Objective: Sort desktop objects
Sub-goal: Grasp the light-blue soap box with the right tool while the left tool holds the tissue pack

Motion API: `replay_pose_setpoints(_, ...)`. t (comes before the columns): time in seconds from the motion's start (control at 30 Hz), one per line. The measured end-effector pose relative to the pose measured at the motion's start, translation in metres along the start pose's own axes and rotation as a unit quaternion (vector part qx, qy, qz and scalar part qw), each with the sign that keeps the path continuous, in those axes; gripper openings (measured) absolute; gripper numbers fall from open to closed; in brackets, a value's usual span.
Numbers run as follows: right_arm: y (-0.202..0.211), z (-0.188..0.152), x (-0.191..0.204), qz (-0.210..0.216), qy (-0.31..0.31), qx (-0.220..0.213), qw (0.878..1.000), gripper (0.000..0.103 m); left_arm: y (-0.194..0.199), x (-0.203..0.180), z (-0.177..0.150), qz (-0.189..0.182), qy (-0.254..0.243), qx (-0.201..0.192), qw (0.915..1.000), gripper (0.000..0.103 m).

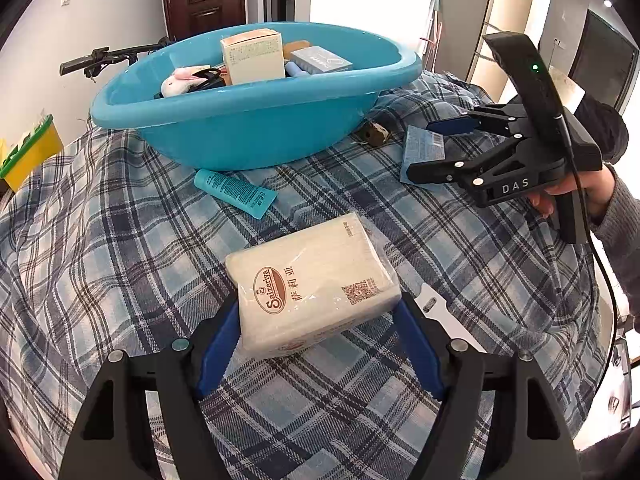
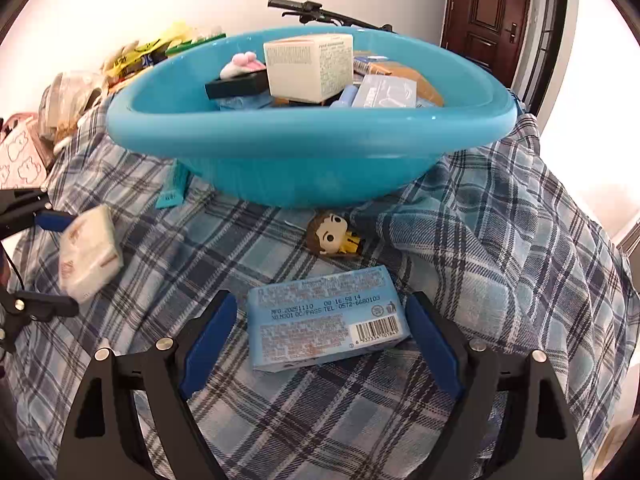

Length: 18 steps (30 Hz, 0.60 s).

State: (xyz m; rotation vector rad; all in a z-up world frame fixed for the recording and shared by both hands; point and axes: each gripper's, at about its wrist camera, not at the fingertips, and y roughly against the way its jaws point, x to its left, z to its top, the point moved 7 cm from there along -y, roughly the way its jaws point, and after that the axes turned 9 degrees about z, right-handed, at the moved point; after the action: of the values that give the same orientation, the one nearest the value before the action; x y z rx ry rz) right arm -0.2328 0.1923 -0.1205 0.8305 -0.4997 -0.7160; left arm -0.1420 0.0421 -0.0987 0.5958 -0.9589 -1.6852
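A white wrapped tissue pack (image 1: 312,280) lies on the plaid cloth (image 1: 120,264) between the blue pads of my left gripper (image 1: 318,304). Both pads touch its sides. The right wrist view shows the same grip from the side, with the left gripper (image 2: 72,260) on the tissue pack (image 2: 88,252). A light blue wipes pack (image 2: 324,320) lies flat between the fingers of my right gripper (image 2: 322,298), which stands open with a gap on each side. The left wrist view shows the right gripper (image 1: 418,148) over that wipes pack (image 1: 424,146). Behind stands a blue basin (image 1: 248,124) holding several boxes and small items.
A teal tube (image 1: 236,192) lies by the basin's near side. A small big-headed figurine (image 2: 334,234) lies in front of the basin (image 2: 312,148). A white flat tool (image 1: 440,312) rests on the cloth. A yellow and green box (image 1: 28,152) sits off the left edge. A person's hand (image 1: 576,188) holds the right gripper.
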Motion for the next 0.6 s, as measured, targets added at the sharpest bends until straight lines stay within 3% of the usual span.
replay_pose_setpoints(0.13,-0.007,-0.007,0.0,-0.004,0.004,0.033,0.999,0.085,0.004,0.0,-0.001,-0.003,0.002,-0.001,1.0,0.077)
replay_pose_setpoints(0.27,0.001,-0.007,-0.004,-0.004,-0.031,0.017,0.999,0.074,0.005,0.002,0.0,-0.003,0.007,-0.002,1.0,0.077)
replay_pose_setpoints(0.6,0.035,-0.012,0.012,0.0,-0.041,-0.018,0.999,0.073,0.014,0.008,0.001,0.003,0.015,-0.014,0.9998,0.077)
